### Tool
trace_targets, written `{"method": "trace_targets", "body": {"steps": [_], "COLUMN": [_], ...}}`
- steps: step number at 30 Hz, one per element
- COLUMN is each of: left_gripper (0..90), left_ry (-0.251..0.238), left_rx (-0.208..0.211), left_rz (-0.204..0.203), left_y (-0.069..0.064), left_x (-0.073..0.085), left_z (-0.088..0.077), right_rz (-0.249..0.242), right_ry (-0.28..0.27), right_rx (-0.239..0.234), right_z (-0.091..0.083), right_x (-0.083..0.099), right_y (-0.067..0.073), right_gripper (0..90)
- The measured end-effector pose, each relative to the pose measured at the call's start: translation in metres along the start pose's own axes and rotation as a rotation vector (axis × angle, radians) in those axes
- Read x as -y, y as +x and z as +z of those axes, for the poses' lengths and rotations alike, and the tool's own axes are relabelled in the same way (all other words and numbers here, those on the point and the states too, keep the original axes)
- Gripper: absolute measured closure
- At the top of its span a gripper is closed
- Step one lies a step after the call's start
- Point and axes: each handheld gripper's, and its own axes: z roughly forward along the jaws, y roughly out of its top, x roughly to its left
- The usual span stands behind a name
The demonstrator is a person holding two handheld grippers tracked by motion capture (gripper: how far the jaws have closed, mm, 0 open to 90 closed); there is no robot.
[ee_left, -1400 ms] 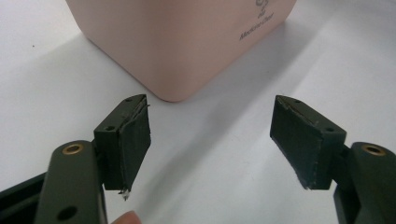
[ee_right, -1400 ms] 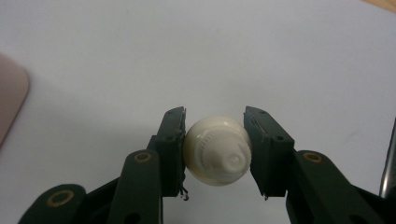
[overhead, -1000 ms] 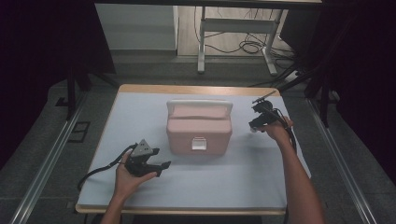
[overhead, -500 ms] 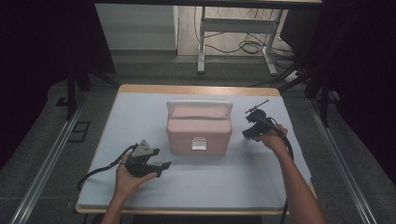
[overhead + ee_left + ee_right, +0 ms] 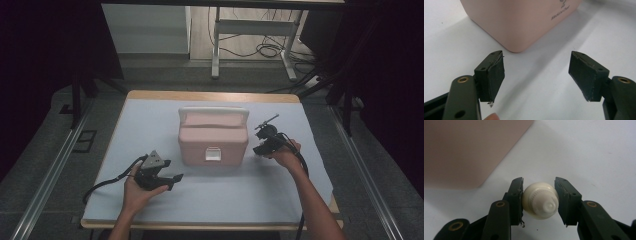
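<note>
Gripping the white bottle (image 5: 541, 200) at its capped end beside the pink box (image 5: 212, 138), your right fingers (image 5: 515, 196) clamp something light, rigid, slippery; left gripper (image 5: 537, 75) gapes empty.

Both forearms are bare, with no sleeves in sight. Each hand-held gripper is black: the left hand-held gripper (image 5: 172, 179) carries a grey three-cornered plate on top and trails a black cable. Its dark green pads (image 5: 496, 75) are scuffed and frayed, with brass-ringed holes in the arms behind. The right hand-held gripper (image 5: 539, 202) matches, cable looping back.
</note>
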Motion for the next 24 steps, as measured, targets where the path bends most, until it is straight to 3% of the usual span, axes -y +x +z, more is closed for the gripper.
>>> {"method": "trace_targets", "body": {"steps": [16,24], "left_gripper": [28.9,28.9], "left_ry": [0.003,0.006], "left_rx": [-0.006,-0.005], "left_rz": [0.0,0.0], "left_y": [-0.001,-0.001], "left_x": [0.001,0.001], "left_z": [0.002,0.002], "right_rz": [-0.026,-0.002], "right_ry": [0.022,-0.022], "right_rx": [0.007,-0.005], "right_z": [0.001,-0.009], "right_x": [0.002,0.004], "right_y": [0.001,0.001], "right_gripper": [57.6,50.1]}}
